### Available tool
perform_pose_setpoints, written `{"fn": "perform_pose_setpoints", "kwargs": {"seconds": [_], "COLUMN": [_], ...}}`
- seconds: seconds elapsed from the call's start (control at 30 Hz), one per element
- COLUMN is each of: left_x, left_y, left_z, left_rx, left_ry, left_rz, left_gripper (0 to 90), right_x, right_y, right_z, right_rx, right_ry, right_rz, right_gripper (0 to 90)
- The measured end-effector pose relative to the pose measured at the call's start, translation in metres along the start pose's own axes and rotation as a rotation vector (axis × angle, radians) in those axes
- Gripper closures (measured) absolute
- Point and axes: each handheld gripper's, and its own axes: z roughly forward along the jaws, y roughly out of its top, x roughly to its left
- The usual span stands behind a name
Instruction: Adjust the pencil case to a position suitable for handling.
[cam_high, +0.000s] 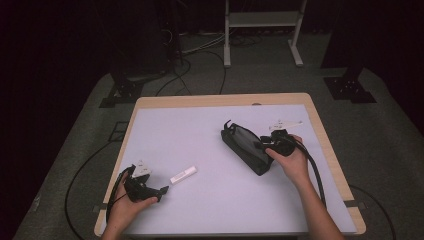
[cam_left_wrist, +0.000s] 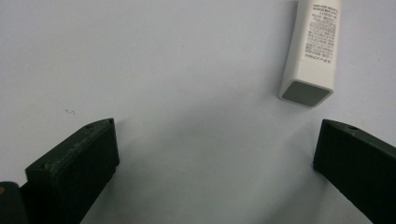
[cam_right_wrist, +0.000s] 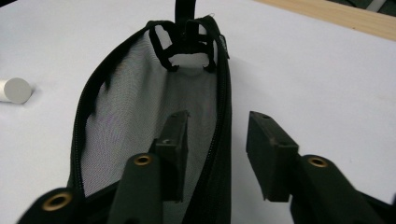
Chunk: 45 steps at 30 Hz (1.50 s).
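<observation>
High view — tube (cam_high: 183, 174) (white) diagonal

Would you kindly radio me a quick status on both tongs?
Left tongs open, short of white tube. Right tongs open, straddling the black pouch rim. Nothing between.

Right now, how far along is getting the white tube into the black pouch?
Done: the black pouch is unzipped. In hand: the right gripper straddles its zipper edge, one finger inside. Left: the white tube lies on the table, ungrasped, ahead of the open left gripper.
</observation>
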Motion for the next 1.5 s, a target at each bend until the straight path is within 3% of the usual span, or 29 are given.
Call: {"fn": "perform_pose_setpoints", "kwargs": {"seconds": [0.63, 1.13, 1.5], "left_x": [0.000, 0.000, 0.000], "left_y": [0.000, 0.000, 0.000], "left_z": [0.000, 0.000, 0.000], "left_rx": [0.000, -0.001, -0.001], "left_ry": [0.000, 0.000, 0.001], "left_rz": [0.000, 0.000, 0.001], "left_gripper": [0.0, 0.0, 0.0], "right_x": [0.000, -0.003, -0.002], "right_y": [-0.001, 0.000, -0.001], "right_z": [-0.003, -0.012, -0.020], "right_rx": [-0.008, -0.036, -0.034], "right_ry": [-0.007, 0.039, 0.093], "right_rz": [0.019, 0.039, 0.003], "right_gripper": [86.6, 87.8, 87.8]}}
